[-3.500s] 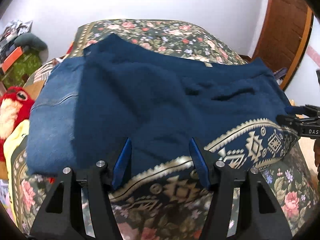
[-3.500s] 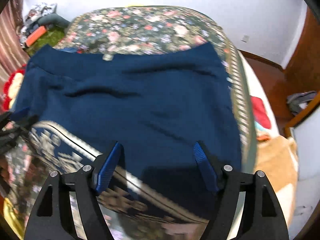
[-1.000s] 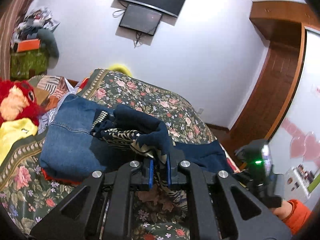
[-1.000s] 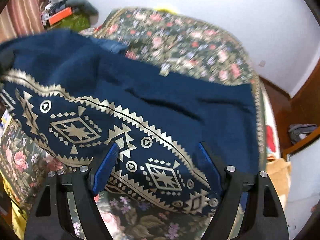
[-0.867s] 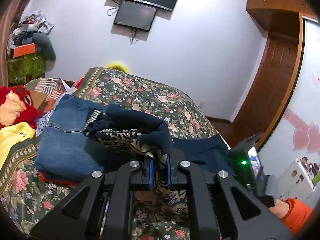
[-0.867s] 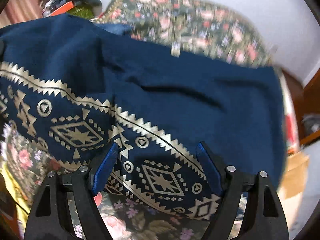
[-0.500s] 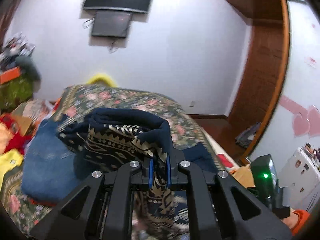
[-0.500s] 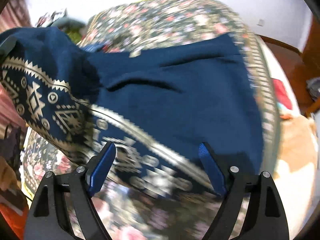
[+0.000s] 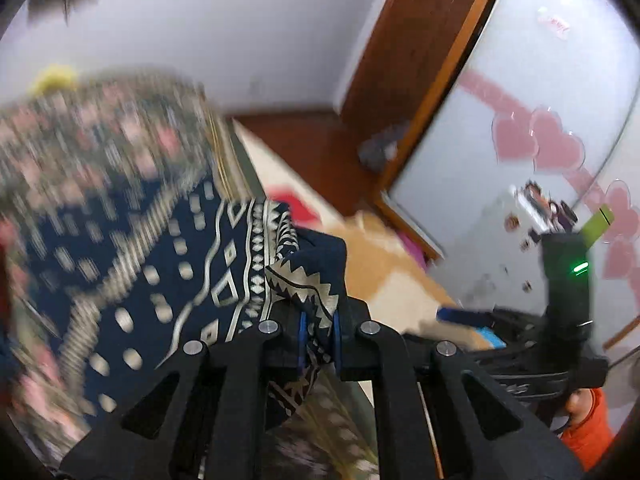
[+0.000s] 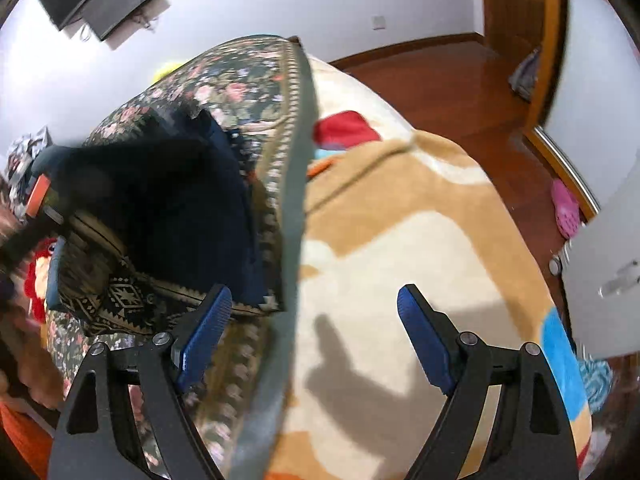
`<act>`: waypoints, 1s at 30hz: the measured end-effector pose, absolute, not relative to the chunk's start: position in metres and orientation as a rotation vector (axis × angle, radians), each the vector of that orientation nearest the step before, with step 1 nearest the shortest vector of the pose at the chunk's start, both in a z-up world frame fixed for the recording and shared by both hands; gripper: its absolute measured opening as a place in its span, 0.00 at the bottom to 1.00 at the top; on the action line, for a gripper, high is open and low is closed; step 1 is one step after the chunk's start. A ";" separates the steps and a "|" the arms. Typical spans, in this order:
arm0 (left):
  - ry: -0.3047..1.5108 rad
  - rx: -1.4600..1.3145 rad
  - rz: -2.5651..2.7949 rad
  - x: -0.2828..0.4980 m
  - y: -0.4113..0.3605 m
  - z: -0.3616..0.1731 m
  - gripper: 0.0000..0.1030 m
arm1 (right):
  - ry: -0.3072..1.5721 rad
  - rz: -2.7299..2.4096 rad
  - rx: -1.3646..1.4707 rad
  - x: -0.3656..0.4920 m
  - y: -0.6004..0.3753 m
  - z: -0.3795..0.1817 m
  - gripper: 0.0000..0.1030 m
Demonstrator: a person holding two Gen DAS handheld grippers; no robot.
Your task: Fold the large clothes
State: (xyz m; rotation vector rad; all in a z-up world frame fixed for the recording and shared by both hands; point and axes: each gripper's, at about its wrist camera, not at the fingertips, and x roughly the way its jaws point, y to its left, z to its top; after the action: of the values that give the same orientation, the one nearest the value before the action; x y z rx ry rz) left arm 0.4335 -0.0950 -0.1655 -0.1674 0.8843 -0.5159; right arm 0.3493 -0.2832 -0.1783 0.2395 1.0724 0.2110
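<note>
White walls, a wooden door (image 9: 404, 68) and a panel with pink hearts (image 9: 536, 144) fill the background of our left wrist view, which is badly blurred on its left side. Our left gripper (image 9: 319, 334) has its jaws nearly together, pinching a bunched corner of the navy garment (image 9: 168, 264) with its pale geometric trim. From that pinch the cloth trails away to the left over the floral bedspread (image 9: 100, 136). Low on the right we see our right gripper (image 9: 464, 316), one blue pad showing, with a green light on its body.

From the right wrist view, our right gripper (image 10: 316, 336) holds nothing; its jaws stand wide apart over the bedspread's edge (image 10: 296, 128) and a tan and cream blanket (image 10: 400, 240) beside it. The garment (image 10: 176, 208) lies heaped to the left on the bed, dark side up, patterned hem at the near edge.

We judge the fold to be half made. With only one corner held, the free side could sag or twist and leave the fold crooked. The pinched bunch is thick, so it may slip loose under a hard pull. The garment lies close to the bedspread's edge and could slide off it.
</note>
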 end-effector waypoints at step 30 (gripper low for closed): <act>1.009 0.051 -0.191 0.351 0.006 -0.215 0.69 | 1.181 0.457 0.383 0.393 -0.194 -0.205 0.78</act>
State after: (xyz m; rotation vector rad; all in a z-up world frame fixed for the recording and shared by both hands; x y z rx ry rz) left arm 0.3507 0.0063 -0.2151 0.0514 1.0092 -0.1908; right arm 0.3928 -0.1940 -0.2053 0.3834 1.1810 0.4567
